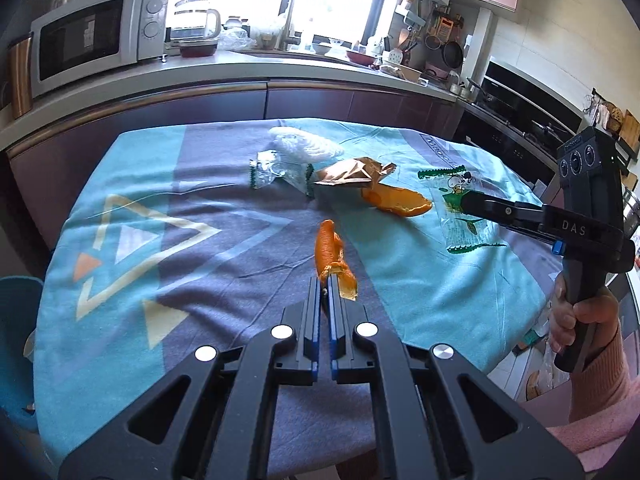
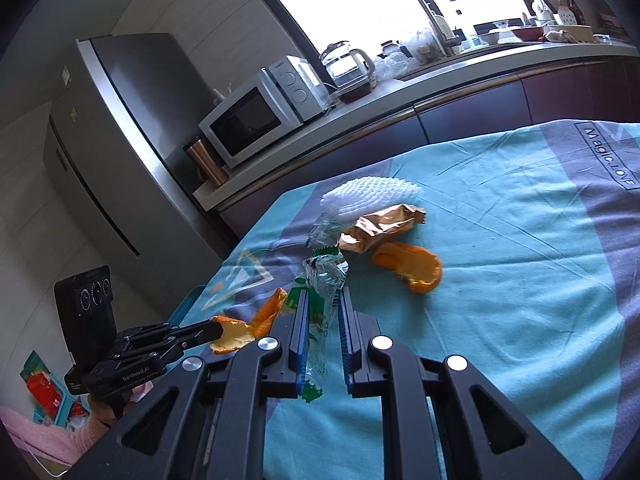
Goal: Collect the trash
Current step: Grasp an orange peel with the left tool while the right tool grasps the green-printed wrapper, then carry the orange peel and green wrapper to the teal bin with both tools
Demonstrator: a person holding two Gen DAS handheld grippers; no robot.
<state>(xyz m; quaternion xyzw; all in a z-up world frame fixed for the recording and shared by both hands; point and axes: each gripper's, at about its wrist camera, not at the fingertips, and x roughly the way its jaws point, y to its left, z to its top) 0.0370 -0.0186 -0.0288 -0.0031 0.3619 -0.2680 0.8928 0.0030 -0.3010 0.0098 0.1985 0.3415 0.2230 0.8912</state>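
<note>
Orange peel strip (image 1: 334,258) sits clenched in your left gripper (image 1: 325,280), lifted above the tablecloth (image 1: 160,208); your right gripper (image 2: 323,312) straddles the green-printed wrapper (image 2: 320,292), jaws apart. Close next; remaining trash lies at twelve o'clock.

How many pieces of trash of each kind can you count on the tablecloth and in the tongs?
Orange peels: 2 (held peel, loose peel)
Wrappers: 3 (clear wrapper, brown wrapper, cartoon wrapper)
White foam net: 1
Total: 6
</note>
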